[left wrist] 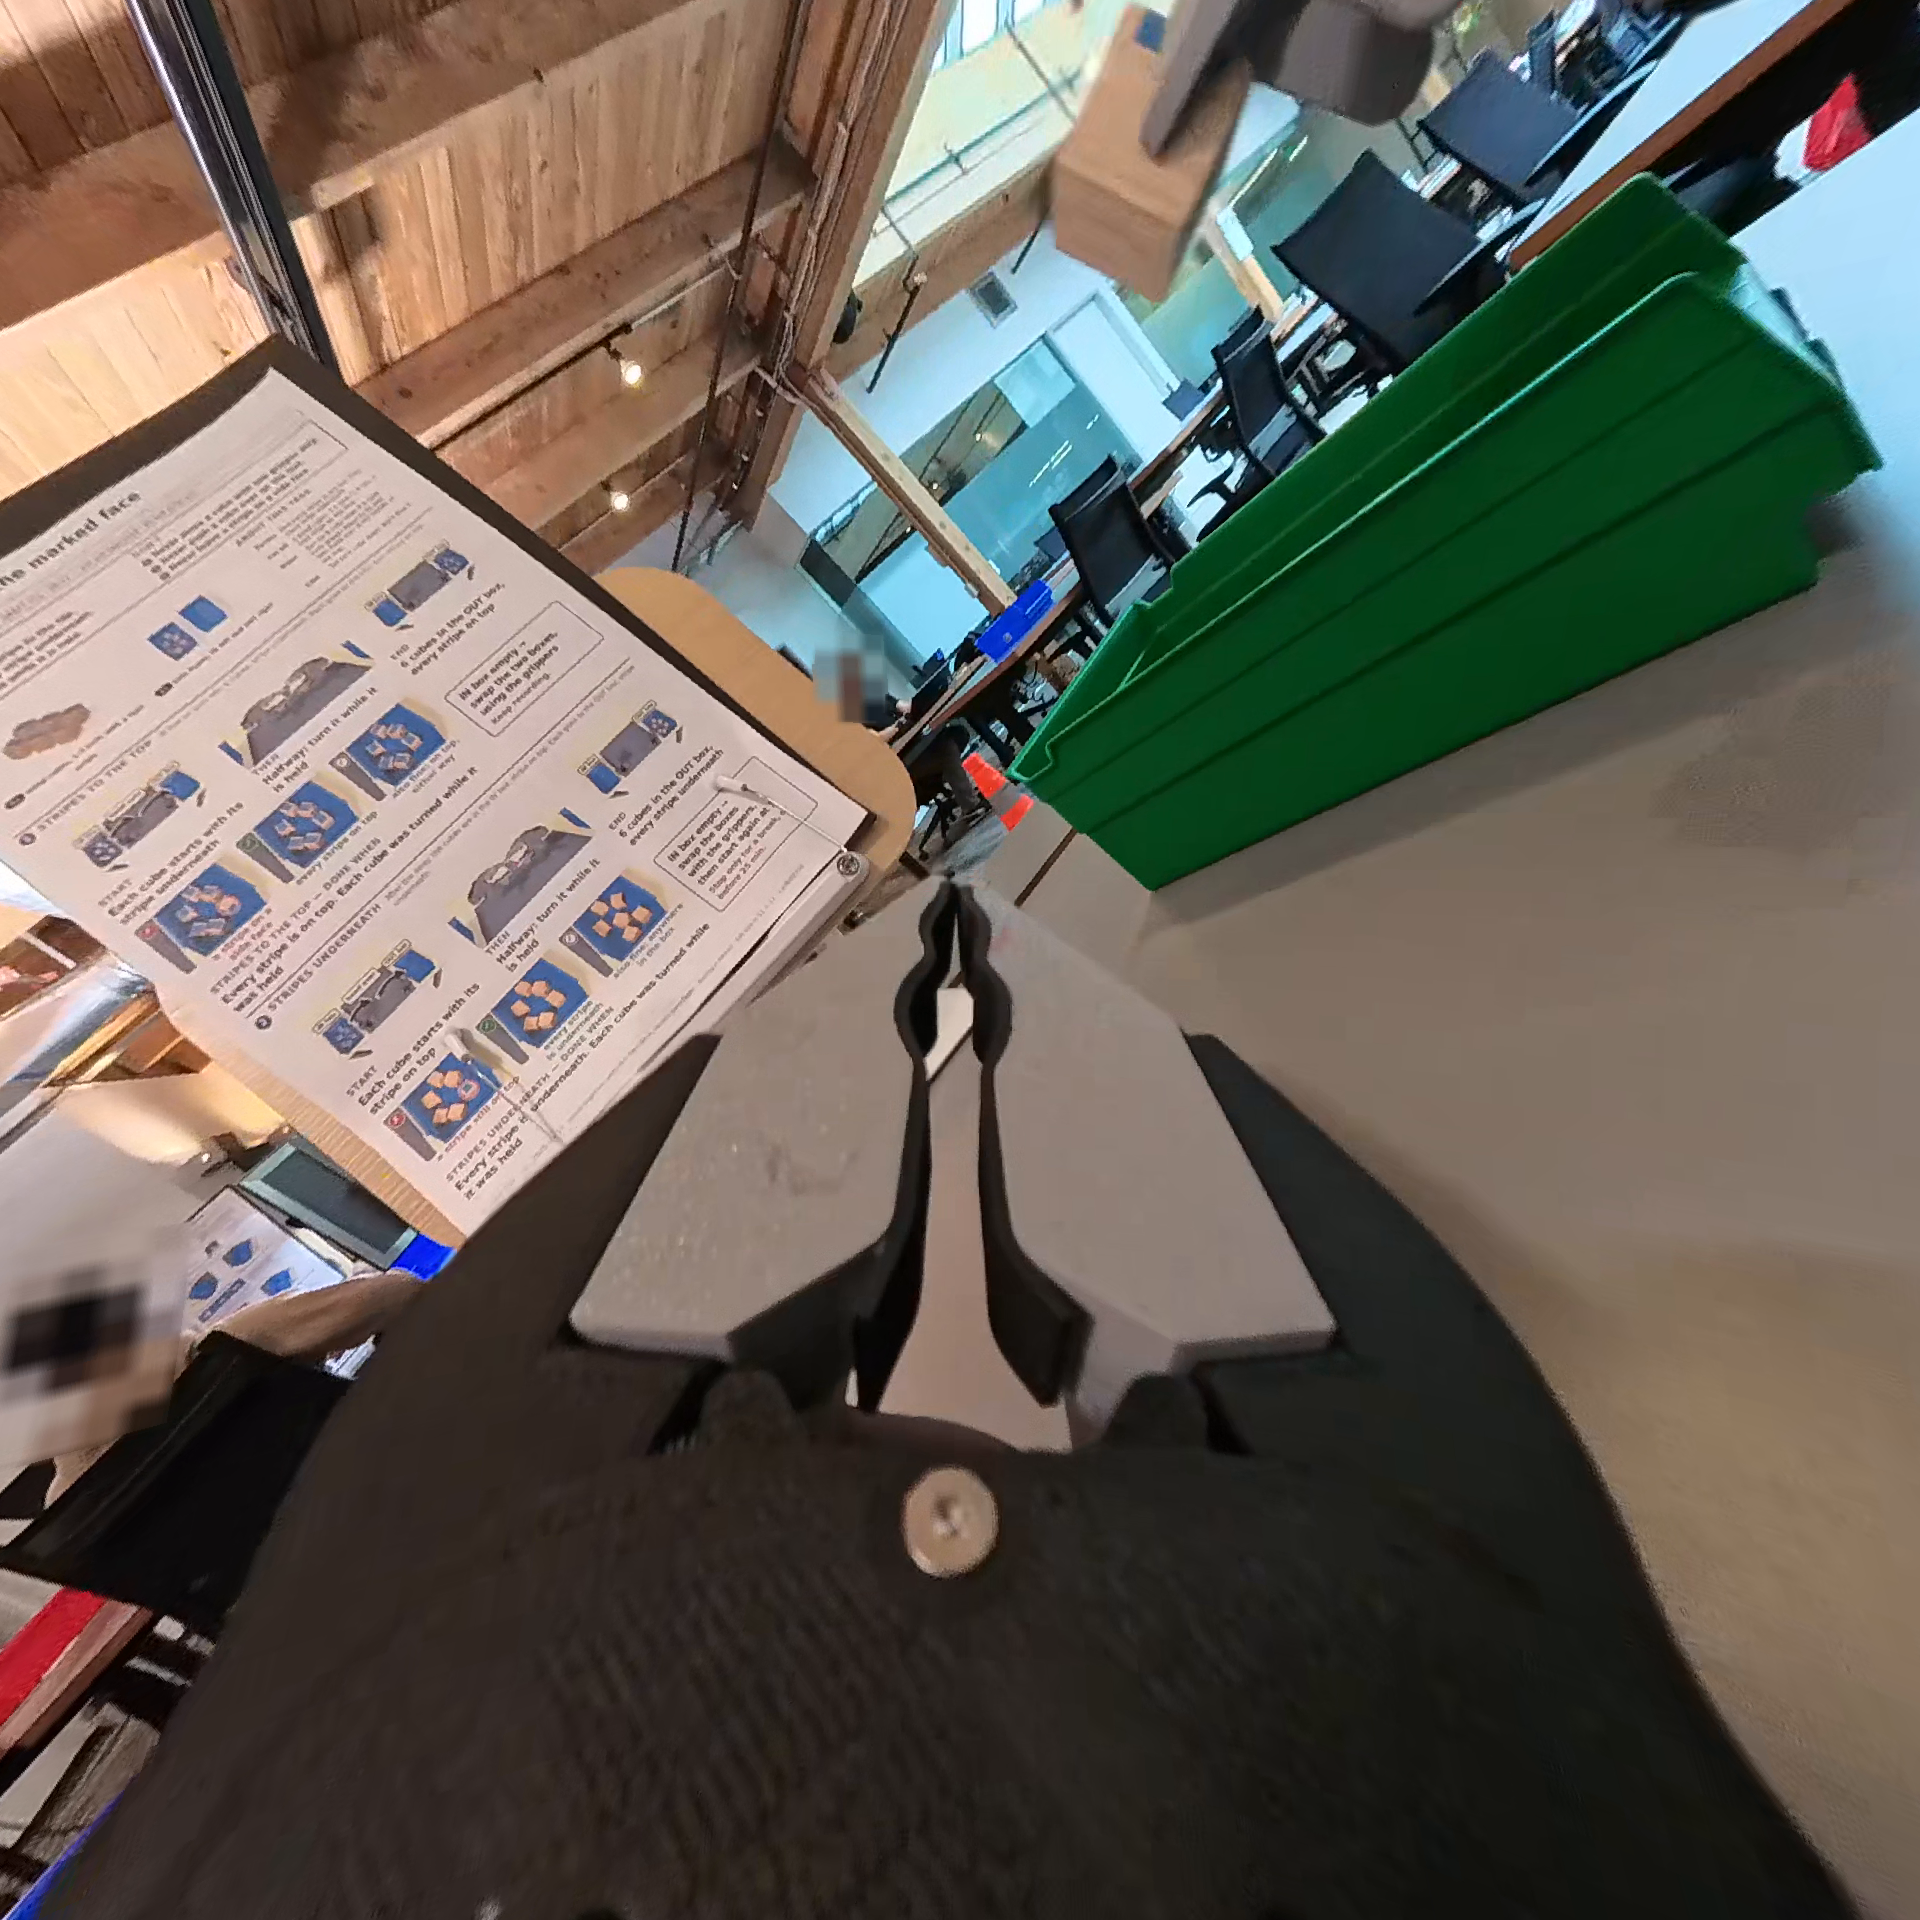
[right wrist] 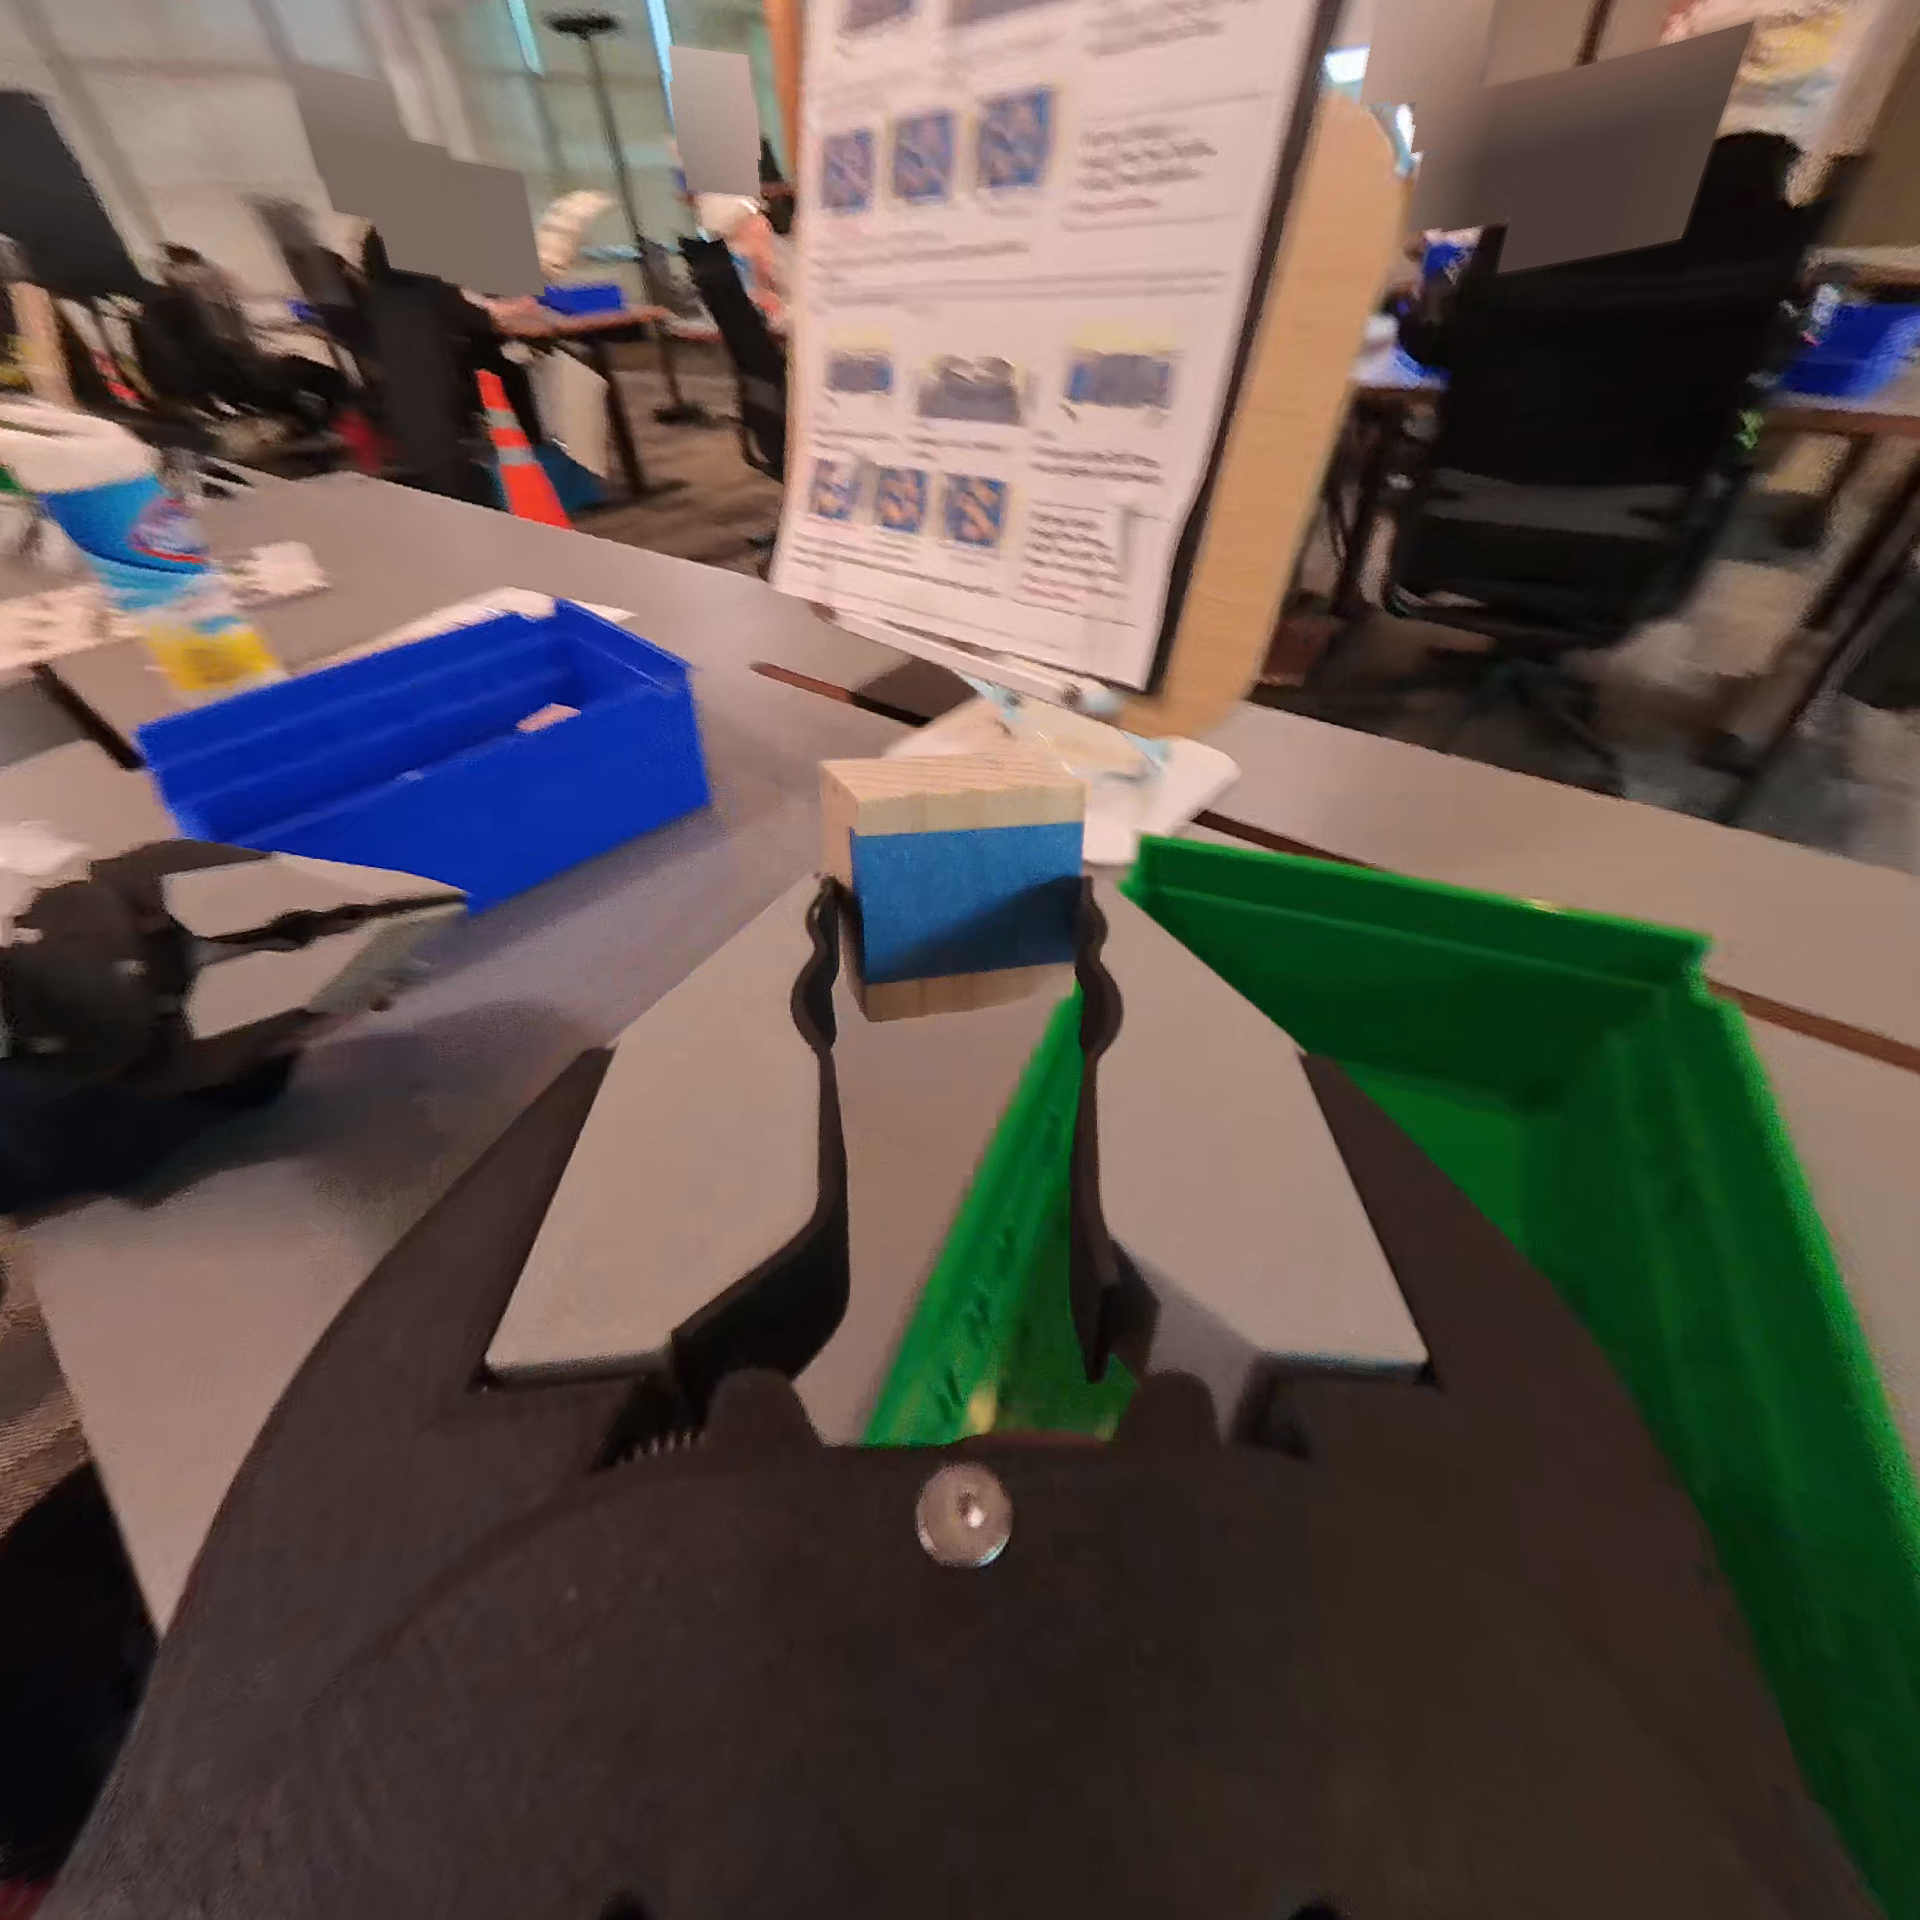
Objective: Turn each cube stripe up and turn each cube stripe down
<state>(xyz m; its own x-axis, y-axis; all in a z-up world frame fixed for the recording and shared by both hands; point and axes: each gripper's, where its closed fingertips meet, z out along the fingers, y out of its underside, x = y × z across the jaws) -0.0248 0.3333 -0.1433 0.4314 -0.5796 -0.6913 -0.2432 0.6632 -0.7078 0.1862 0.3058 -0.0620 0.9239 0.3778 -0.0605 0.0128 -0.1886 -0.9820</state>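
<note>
My right gripper (right wrist: 951, 914) is shut on a wooden cube (right wrist: 956, 894) and holds it in the air above the grey table, at the near left corner of the green bin (right wrist: 1455, 997). The cube's wide blue stripe faces the camera. The same cube shows blurred at the top of the left wrist view (left wrist: 1132, 208), held by the right gripper. My left gripper (left wrist: 954, 904) is shut and empty, tilted, low over the table (left wrist: 1507, 1039). It also shows at the left of the right wrist view (right wrist: 312, 925). A blue bin (right wrist: 436, 748) stands at the left.
An instruction sheet on a cardboard stand (right wrist: 1018, 332) is at the table's far edge; it also shows in the left wrist view (left wrist: 395, 790). A wipes canister (right wrist: 145, 530) and papers are at the far left. Chairs, desks, an orange cone (right wrist: 514, 447) and people are beyond.
</note>
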